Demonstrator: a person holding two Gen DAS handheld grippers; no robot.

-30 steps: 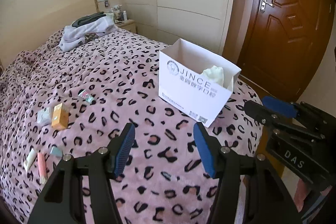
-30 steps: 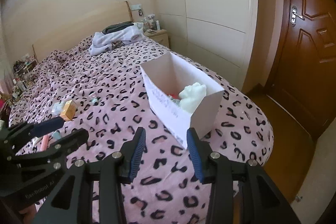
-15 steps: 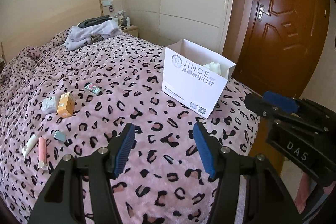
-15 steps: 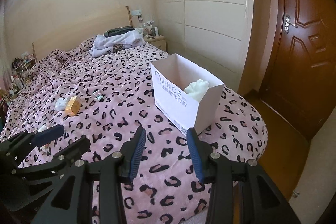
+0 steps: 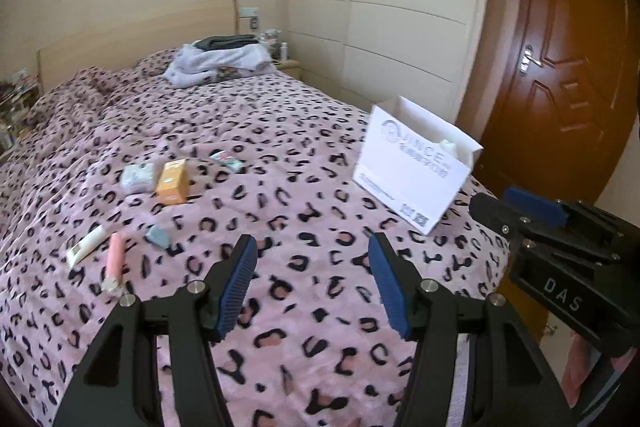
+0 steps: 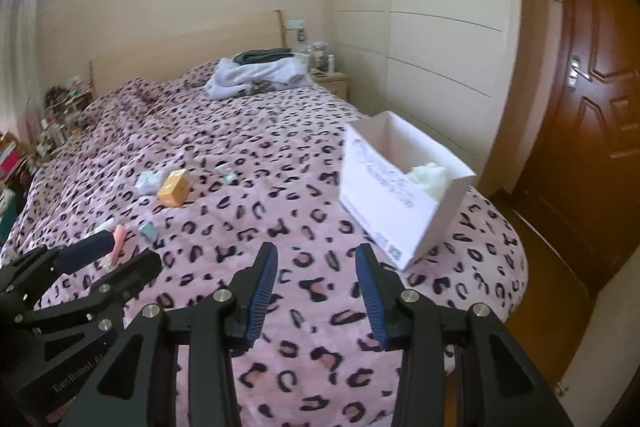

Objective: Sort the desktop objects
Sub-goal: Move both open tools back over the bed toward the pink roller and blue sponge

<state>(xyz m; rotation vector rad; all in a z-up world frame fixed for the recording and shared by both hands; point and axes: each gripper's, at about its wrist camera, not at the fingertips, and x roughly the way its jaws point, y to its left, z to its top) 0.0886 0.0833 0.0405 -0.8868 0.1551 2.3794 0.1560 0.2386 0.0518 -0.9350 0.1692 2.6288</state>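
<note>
A white paper box [image 5: 412,171] with blue print stands on the pink leopard bedspread at the right, with a pale crumpled thing [image 6: 430,177] inside. Small items lie to the left: an orange box [image 5: 173,181], a white packet [image 5: 138,177], a small tube [image 5: 227,159], a grey-blue piece [image 5: 157,235], a pink tube [image 5: 114,261] and a white tube [image 5: 85,245]. My left gripper [image 5: 312,267] is open and empty above the bed's near part. My right gripper [image 6: 316,273] is open and empty, near the box; it also shows in the left wrist view [image 5: 520,207].
Folded clothes [image 5: 220,61] lie at the bed's head by the headboard. A nightstand [image 6: 330,79] with bottles stands beyond. A wardrobe wall and a brown door [image 5: 560,67] are at the right. Clutter [image 6: 52,123] lines the bed's far left side.
Both grippers have pulled back and away from the box, so more of the bed and the small items shows. Both stay open and empty.
</note>
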